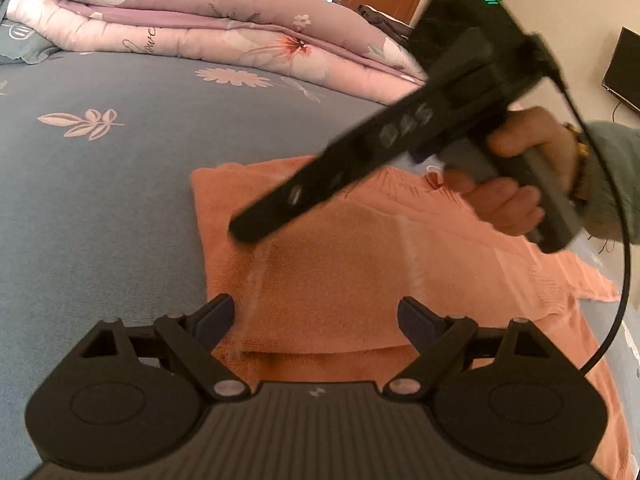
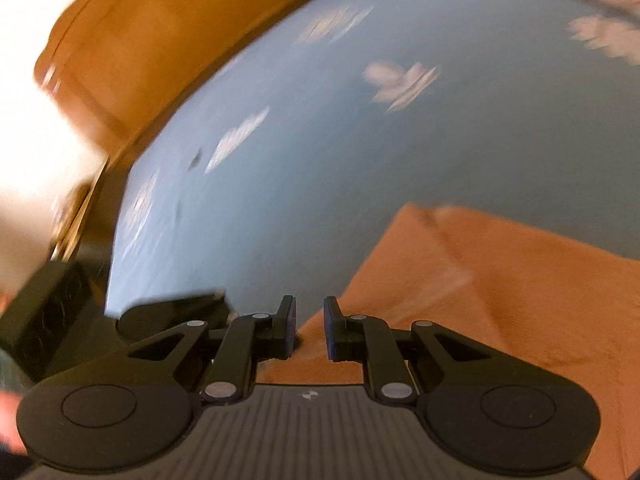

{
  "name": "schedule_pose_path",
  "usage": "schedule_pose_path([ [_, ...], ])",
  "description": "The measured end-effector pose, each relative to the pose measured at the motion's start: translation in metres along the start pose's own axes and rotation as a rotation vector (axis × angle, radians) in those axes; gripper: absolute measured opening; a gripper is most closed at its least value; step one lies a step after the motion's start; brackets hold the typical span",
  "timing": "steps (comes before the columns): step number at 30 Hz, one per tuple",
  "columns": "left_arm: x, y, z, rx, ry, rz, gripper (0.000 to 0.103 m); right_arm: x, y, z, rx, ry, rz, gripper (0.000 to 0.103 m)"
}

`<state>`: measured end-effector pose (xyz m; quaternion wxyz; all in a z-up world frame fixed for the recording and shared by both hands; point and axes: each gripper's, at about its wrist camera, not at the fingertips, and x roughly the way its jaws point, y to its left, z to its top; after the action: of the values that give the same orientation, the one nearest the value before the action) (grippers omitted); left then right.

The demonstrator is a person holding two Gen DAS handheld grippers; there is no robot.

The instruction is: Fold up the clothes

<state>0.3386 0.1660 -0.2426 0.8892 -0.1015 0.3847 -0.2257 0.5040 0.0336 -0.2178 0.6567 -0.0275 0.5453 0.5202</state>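
While spread on the bed (image 1: 100, 200), orange garment (image 1: 340, 280) beneath wide left tongs (image 1: 316, 320), nearly-closed, empty right tongs (image 2: 310, 328).

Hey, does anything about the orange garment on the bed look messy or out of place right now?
Slightly. The orange garment is folded on the bed, but its right part spreads out unevenly past the neat stack.
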Motion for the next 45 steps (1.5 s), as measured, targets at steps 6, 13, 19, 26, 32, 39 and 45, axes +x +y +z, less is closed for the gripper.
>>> schedule_pose_path([
  [6,-0.002,0.002,0.000,-0.011,-0.003,-0.004,0.089,-0.008,-0.047,0.011,0.107,-0.064,-0.050,0.008],
  [13,0.000,-0.002,0.001,-0.001,0.004,0.007,0.091,-0.021,-0.032,0.011,0.137,-0.141,0.000,0.016],
  [19,0.001,-0.006,0.000,0.019,0.008,0.020,0.092,-0.005,-0.030,0.005,0.121,-0.110,-0.036,0.013],
  [26,0.001,-0.009,-0.001,0.013,0.000,0.037,0.093,-0.043,-0.033,-0.005,0.230,-0.241,-0.102,0.020],
  [32,0.003,-0.011,-0.001,0.032,0.006,0.044,0.095,-0.052,-0.030,-0.049,0.350,-0.228,-0.102,0.022],
  [39,-0.001,-0.015,0.003,0.018,-0.005,0.058,0.095,-0.102,-0.044,-0.121,0.598,-0.374,-0.207,0.022],
  [45,-0.019,-0.028,0.011,-0.044,-0.031,0.131,0.095,-0.122,-0.017,-0.162,0.740,-0.489,-0.153,0.029],
])
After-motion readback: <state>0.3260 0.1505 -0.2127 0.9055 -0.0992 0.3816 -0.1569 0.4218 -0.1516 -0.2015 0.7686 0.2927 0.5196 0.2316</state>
